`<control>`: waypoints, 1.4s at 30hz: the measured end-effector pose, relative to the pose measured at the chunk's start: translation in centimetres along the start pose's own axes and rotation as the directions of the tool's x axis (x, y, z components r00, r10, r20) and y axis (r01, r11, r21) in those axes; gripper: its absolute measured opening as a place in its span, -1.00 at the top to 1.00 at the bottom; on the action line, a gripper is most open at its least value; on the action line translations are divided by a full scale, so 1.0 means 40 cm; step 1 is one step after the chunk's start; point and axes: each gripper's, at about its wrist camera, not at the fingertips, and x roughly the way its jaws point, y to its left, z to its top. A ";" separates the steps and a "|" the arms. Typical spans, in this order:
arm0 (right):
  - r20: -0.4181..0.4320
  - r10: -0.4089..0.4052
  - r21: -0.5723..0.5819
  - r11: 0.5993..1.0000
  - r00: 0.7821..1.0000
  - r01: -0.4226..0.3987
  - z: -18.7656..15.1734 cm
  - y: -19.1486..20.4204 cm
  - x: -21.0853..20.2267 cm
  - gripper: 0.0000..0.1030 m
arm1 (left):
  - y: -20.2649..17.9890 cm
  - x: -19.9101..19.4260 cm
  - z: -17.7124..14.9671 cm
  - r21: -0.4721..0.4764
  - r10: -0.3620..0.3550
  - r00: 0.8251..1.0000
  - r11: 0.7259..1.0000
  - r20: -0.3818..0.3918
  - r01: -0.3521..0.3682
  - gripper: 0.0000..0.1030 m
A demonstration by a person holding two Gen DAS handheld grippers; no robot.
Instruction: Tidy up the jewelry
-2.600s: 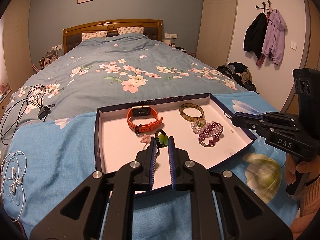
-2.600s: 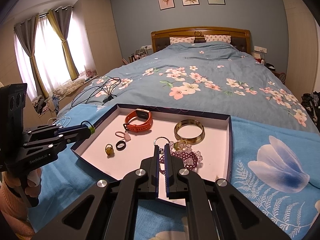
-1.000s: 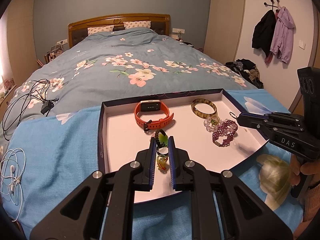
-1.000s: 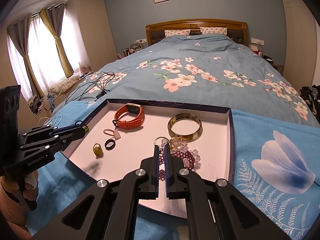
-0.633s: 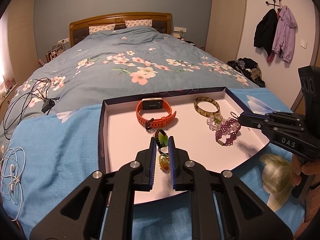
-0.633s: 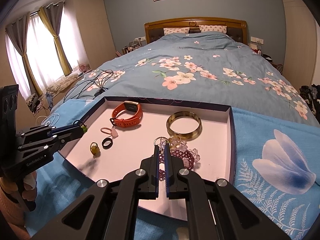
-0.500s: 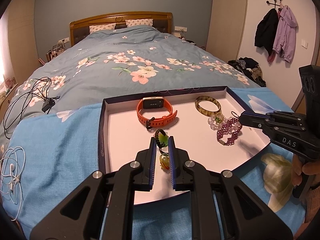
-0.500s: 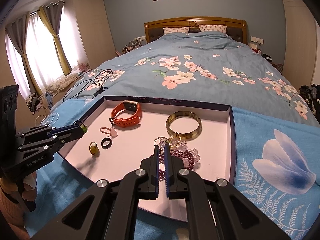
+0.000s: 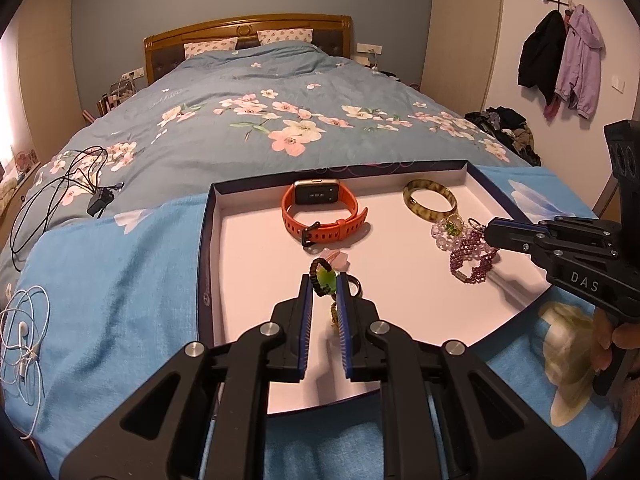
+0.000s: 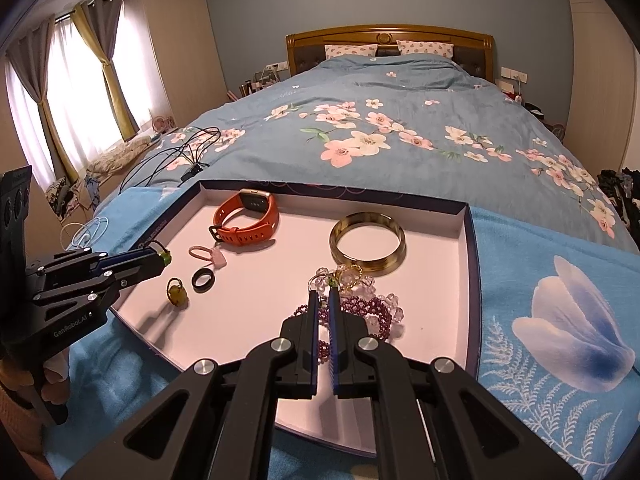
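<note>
A shallow white tray [image 9: 256, 280] with a dark rim lies on a blue towel on the bed. In it are an orange watch [image 9: 320, 212], a tortoiseshell bangle [image 9: 429, 200], a clear bead bracelet [image 10: 352, 280], a purple bead bracelet [image 9: 472, 260], a pink ring [image 10: 208, 254], a black ring [image 10: 202, 280] and an amber ring [image 10: 177, 292]. My left gripper [image 9: 324, 284] is shut on a small ring with a green stone [image 9: 326, 278], held above the tray's front left. My right gripper [image 10: 324, 300] is shut on a thin silver ring [image 10: 316, 282] above the bead bracelets.
Black cables [image 9: 60, 196] and white earphones [image 9: 24, 332] lie on the bed to the left of the tray. The flowered duvet [image 9: 260, 120] stretches behind. Coats [image 9: 560, 60] hang on the right wall.
Both grippers have drifted slightly over the tray with their rings still held. An amber ring now lies on the tray below my left gripper.
</note>
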 end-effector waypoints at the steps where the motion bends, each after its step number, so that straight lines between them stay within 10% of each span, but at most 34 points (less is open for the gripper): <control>1: -0.003 -0.003 -0.001 1.000 1.000 0.003 -0.001 0.000 0.002 0.94 | 0.001 0.002 0.000 0.000 0.000 1.000 1.000 -0.002 0.000 0.76; 11: -0.027 -0.015 0.013 1.000 1.000 0.016 -0.007 -0.004 0.014 0.86 | -0.001 0.004 -0.007 -0.002 0.002 1.000 1.000 -0.008 -0.002 0.47; 22: 0.170 -0.038 -0.013 0.999 0.985 0.041 -0.030 0.032 -0.128 -0.36 | 0.014 -0.166 -0.031 -0.032 0.068 0.973 0.998 0.219 -0.062 -0.91; 27: 0.330 -0.105 -0.033 0.992 0.938 0.123 -0.066 0.079 -0.214 -0.87 | 0.000 -0.258 -0.060 -0.024 0.096 0.938 0.995 0.334 -0.094 -0.90; 42: 0.472 -0.165 -0.036 0.978 0.866 0.206 -0.158 0.144 -0.304 -0.87 | -0.044 -0.398 -0.161 -0.069 0.132 0.876 0.991 0.465 -0.113 -0.90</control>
